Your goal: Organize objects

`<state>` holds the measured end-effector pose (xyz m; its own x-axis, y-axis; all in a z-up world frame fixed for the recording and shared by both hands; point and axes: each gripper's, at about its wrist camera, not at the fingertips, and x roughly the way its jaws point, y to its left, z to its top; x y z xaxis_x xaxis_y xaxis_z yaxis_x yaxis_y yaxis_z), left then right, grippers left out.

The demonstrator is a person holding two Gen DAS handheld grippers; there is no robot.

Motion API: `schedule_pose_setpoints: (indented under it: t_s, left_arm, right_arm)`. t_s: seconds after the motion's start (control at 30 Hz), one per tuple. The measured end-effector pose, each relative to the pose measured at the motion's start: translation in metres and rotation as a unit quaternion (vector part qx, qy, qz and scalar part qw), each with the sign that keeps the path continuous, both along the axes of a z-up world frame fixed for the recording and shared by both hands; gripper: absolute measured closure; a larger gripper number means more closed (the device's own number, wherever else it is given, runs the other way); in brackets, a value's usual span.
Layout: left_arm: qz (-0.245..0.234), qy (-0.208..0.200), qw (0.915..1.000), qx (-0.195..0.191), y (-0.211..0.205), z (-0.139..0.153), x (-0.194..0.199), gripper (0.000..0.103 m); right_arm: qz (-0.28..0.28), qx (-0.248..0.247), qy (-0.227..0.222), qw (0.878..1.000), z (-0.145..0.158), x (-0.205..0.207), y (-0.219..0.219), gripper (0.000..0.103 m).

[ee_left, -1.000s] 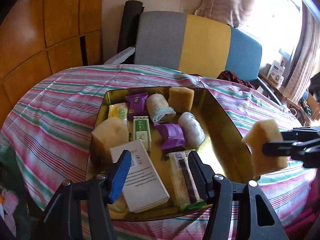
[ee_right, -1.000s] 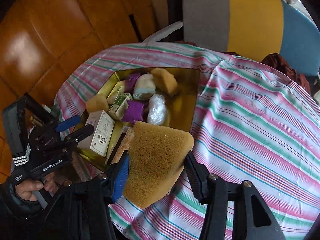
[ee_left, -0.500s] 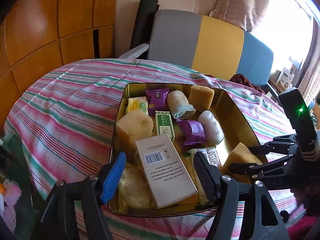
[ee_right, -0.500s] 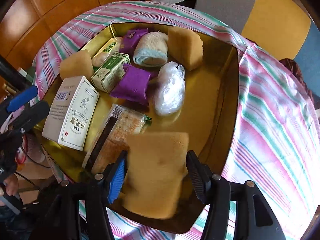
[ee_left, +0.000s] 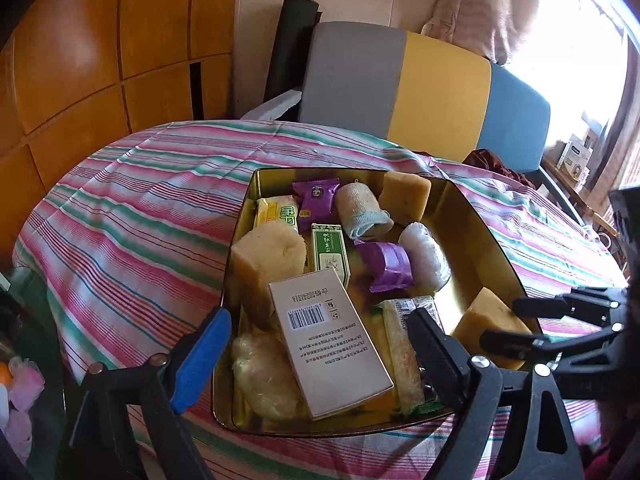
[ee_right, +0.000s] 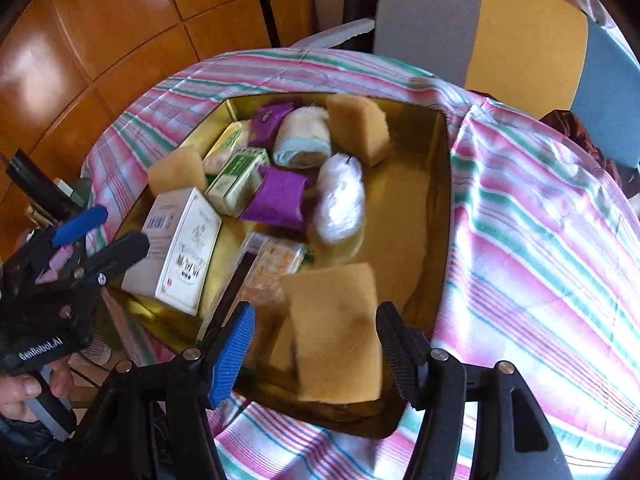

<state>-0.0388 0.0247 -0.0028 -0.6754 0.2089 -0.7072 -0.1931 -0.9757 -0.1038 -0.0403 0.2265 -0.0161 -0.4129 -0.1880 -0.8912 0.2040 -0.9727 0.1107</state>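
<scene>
Sponge [ee_right: 336,332] lowered into tray [ee_right: 440,184], edges possibly blurred

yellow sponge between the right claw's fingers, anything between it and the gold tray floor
Nothing visible. The yellow sponge sits between the opening fingers of the right claw in the gold tray, at its near right corner; the wrapped cracker pack lies just beside it.

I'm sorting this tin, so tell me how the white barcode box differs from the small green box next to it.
The white barcode box is plainly larger than the small green box. The white one is pale with black print and a barcode; the green one has a green and cream label. The white box lies propped at a tilt across other items, nearer the left claw; the green box sits deeper in the gold tin. Both are rectangular cartons.
</scene>
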Motion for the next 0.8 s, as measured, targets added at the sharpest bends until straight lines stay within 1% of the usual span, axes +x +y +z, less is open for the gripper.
schedule_pose_setpoints:
  t_s: [0.07, 0.1, 0.17, 0.3, 0.43, 0.5, 0.6, 0.7, 0.8]
  left_arm:
    - [0.005, 0.005, 1.0, -0.002, 0.0, 0.002, 0.002, 0.003]
    - [0.008, 0.011, 0.9999, -0.003, -0.001, 0.005, 0.003, 0.0]
    - [0.018, 0.021, 0.9996, -0.006, -0.002, 0.009, 0.005, 0.0]
    - [0.032, 0.034, 0.9988, -0.013, -0.003, 0.017, 0.01, 0.0]
    - [0.047, 0.043, 0.9977, -0.023, -0.001, 0.024, 0.016, 0.0]
    - [0.057, 0.047, 0.9965, -0.039, 0.001, 0.026, 0.02, 0.0]
    - [0.06, 0.063, 0.9948, -0.054, 0.004, 0.028, 0.028, 0.0]
    - [0.06, 0.071, 0.9946, -0.046, 0.003, 0.029, 0.037, 0.0]
    - [0.06, 0.067, 0.9952, -0.039, 0.001, 0.029, 0.041, 0.0]
  right_arm:
    - [-0.004, 0.025, 0.007, 1.0, -0.004, 0.001, -0.008, 0.039]
    - [-0.007, 0.027, 0.009, 1.0, -0.002, 0.001, -0.01, 0.039]
    - [-0.014, 0.015, 0.02, 1.0, 0.004, 0.007, -0.012, 0.039]
    - [-0.048, 0.009, 0.072, 0.996, 0.021, 0.019, -0.01, 0.039]
    - [-0.09, 0.013, 0.119, 0.989, 0.031, 0.033, -0.012, 0.039]
    - [-0.105, 0.016, 0.136, 0.985, 0.034, 0.036, -0.013, 0.039]
    - [-0.125, 0.028, 0.156, 0.979, 0.04, 0.045, -0.017, 0.039]
    - [-0.14, 0.04, 0.171, 0.975, 0.043, 0.05, -0.015, 0.039]
    - [-0.148, 0.044, 0.175, 0.972, 0.045, 0.05, -0.013, 0.039]
